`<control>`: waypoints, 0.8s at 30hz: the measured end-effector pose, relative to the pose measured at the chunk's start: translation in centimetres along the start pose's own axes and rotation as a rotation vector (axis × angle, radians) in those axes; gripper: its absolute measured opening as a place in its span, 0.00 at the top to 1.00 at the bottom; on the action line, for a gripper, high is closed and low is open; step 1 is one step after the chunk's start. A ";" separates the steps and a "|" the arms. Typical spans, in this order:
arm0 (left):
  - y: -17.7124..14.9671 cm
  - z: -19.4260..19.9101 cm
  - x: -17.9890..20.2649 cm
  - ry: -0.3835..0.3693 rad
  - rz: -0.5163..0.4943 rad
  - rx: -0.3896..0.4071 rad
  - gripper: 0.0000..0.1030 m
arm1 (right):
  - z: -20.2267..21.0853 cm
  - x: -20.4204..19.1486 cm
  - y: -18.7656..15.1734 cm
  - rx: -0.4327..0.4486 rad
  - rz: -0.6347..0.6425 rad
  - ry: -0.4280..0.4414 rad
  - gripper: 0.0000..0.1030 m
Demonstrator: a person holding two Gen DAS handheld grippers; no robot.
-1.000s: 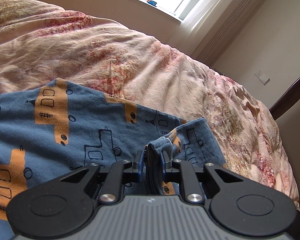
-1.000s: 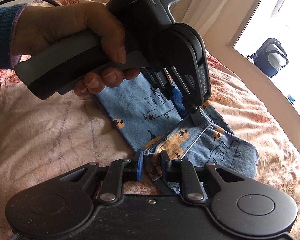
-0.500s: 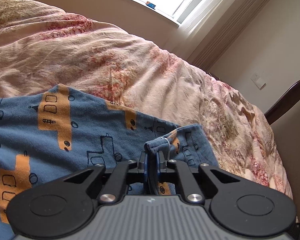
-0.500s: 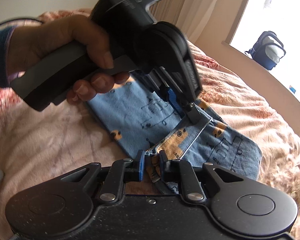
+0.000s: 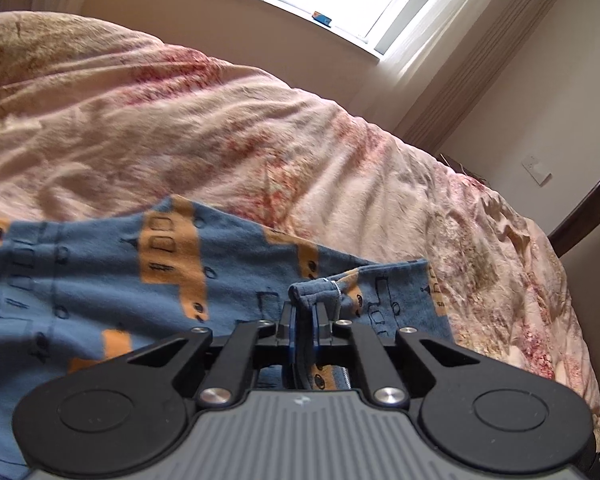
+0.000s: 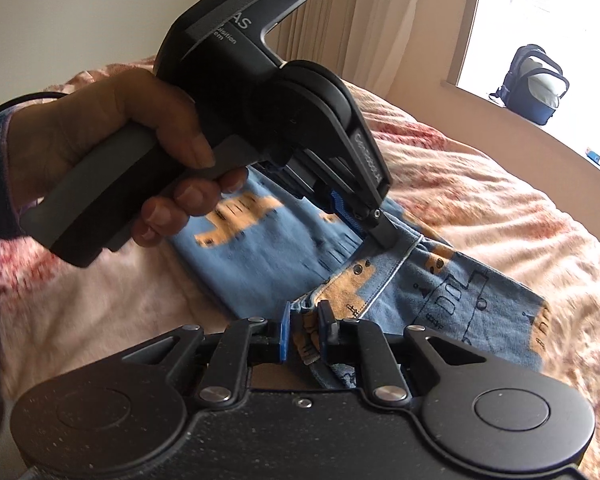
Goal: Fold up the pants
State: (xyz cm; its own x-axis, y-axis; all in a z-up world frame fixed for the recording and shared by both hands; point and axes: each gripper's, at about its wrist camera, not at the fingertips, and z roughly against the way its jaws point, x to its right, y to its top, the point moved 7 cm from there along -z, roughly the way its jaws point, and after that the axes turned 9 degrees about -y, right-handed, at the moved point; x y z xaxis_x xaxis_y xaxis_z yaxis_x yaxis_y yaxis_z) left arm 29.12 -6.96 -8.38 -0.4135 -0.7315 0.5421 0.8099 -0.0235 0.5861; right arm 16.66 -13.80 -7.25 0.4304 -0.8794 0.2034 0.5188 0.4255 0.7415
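Observation:
Blue pants [image 5: 100, 280] with orange vehicle prints lie on the bed. My left gripper [image 5: 304, 320] is shut on a bunched edge of the pants. In the right wrist view the pants [image 6: 440, 292] lie spread ahead, and my right gripper [image 6: 306, 328] pinches another part of the same edge between narrowly spaced jaws. The left gripper [image 6: 374, 236], held by a hand, grips the fabric just beyond it.
A pink floral bedspread [image 5: 220, 120] covers the bed. A window sill with a dark backpack [image 6: 534, 84] is behind. A dark wooden chair back [image 5: 584, 212] stands at the right, next to a wall.
The left gripper's jaws closed tighter on the pants edge. Both grippers lifted and shifted slightly with the fabric; the left hand rose in the right wrist view.

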 end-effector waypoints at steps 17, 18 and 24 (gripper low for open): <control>0.2 4.0 -8.3 0.121 0.114 -0.033 0.85 | -4.2 -6.9 3.1 0.014 0.067 0.120 0.75; 0.2 4.1 -8.4 0.123 0.119 -0.028 0.78 | -3.7 -6.4 2.9 0.009 0.054 0.126 0.62; 0.7 4.9 -7.2 0.218 0.023 0.045 0.13 | -0.5 1.1 1.3 0.008 0.036 -0.133 0.09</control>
State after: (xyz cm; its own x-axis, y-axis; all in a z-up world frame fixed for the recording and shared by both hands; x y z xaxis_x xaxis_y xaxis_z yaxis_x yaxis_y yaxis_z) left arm 30.67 1.63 -8.90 -0.2912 -0.8616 0.4157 0.7968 0.0220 0.6038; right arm 18.16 -14.16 -6.36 0.3470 -0.8842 0.3127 0.4989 0.4563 0.7368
